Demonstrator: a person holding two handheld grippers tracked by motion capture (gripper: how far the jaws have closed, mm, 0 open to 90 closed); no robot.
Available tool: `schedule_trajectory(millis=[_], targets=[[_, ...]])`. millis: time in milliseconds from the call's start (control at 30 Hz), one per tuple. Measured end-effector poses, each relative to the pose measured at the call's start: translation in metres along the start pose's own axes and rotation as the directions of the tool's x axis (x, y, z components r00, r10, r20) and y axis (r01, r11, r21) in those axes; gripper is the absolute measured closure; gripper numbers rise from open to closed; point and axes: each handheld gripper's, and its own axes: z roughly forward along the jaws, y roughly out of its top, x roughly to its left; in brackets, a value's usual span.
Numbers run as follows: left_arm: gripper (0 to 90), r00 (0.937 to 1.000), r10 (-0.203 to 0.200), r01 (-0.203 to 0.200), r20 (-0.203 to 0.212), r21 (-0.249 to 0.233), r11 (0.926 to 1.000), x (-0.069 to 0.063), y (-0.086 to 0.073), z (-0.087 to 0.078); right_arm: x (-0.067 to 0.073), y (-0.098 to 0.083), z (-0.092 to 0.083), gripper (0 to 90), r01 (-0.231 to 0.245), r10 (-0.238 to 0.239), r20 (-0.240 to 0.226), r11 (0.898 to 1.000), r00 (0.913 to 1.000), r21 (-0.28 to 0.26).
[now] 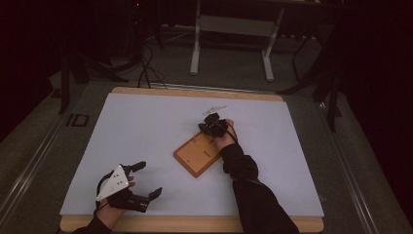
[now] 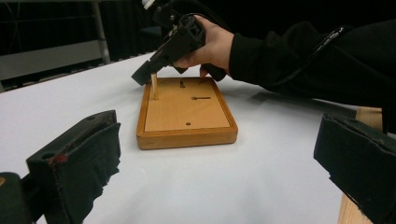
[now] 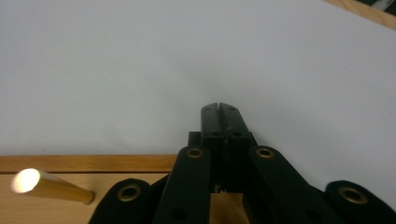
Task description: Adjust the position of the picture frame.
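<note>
White tabletop [image 1: 146, 126] lies open — wooden board [image 1: 197, 155] mid-table, edges distant.

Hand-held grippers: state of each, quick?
Left hand-held gripper: open, holding nothing.
Right hand-held gripper: closed, empty, beside the wooden peg standing in the wooden board.
</note>
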Motion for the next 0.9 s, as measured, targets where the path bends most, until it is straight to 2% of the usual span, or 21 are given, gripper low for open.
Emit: schedule_trajectory(millis=[333, 467, 500, 633, 767, 900], targets=[[0.9, 1.0000, 0.000, 0.000, -0.001, -0.002, 1.0000, 0.000, 0.000, -0.001, -0.001, -0.001, -0.001, 90.0, 0.010, -0.011, 0.023, 1.000, 0.9997, 0.019], [0.9, 1.0000, 0.003, -0.003, -0.002, -0.003, 1.0000, -0.001, 0.000, -0.001, -0.001, -0.005, -0.006, 90.0, -0.011, 0.011, 0.022, 1.000, 0.9997, 0.023], [0.9, 1.0000, 0.004, -0.004, -0.003, -0.002, 1.0000, -0.001, 0.000, -0.001, -0.001, -0.007, -0.007, 90.0, -0.004, 0.003, 0.029, 1.000, 0.9996, 0.022], [0.9, 1.0000, 0.002, -0.002, -0.002, -0.001, 1.0000, -0.001, 0.000, -0.001, -0.002, -0.015, -0.015, 90.0, -0.047, 0.047, 0.027, 0.999, 0.9985, 0.009], [0.9, 1.0000, 0.000, 0.000, 0.000, 0.001, 1.0000, -0.001, 0.000, 0.001, -0.002, -0.019, -0.019, 90.0, -0.056, 0.056, 0.004, 0.998, 0.9984, -0.002], [0.9, 1.0000, 0.001, -0.001, -0.001, 0.000, 1.0000, -0.001, 0.000, 0.000, -0.006, -0.017, -0.016, 90.0, -0.041, 0.040, 0.027, 0.999, 0.9988, 0.017]])
